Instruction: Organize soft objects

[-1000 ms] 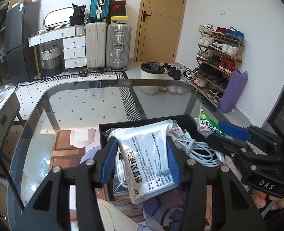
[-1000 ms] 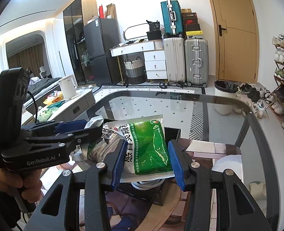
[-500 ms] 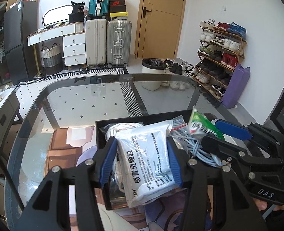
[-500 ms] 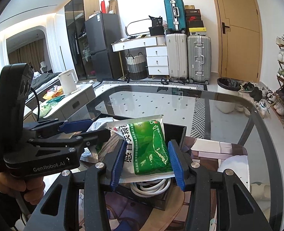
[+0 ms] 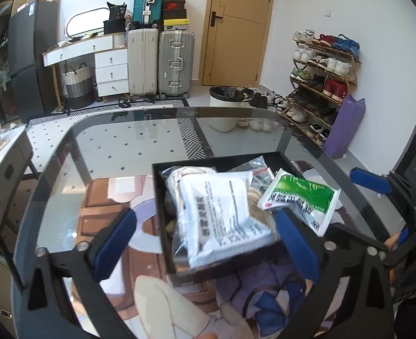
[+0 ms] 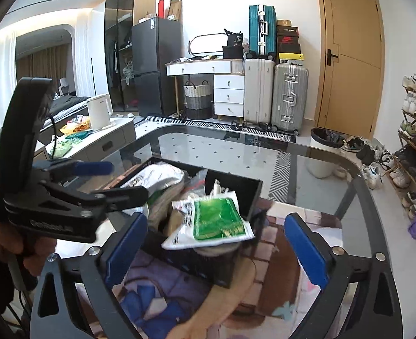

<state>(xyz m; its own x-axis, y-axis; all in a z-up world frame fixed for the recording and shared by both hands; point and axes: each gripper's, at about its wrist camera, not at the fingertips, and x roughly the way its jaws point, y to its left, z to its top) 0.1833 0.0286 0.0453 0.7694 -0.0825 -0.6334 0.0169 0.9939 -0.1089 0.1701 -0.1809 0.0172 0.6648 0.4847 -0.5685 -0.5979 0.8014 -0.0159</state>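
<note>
Both your jaws are opening, nothing pinched: left gripper (image 5: 205, 243) lets the white sachet (image 5: 222, 214) drop into the black tray (image 5: 158, 197), right gripper (image 6: 216, 243) frees the green sachet (image 6: 219, 220) on the heap. Lift straight out, don't snag packets.

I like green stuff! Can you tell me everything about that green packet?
The green packet is a soft, shiny plastic pouch, green in front with white edges and dark print. It lies tilted on top of the heap in the black box, overhanging the near edge. Neither gripper touches it; it sits between the right gripper's opening jaws.
</note>
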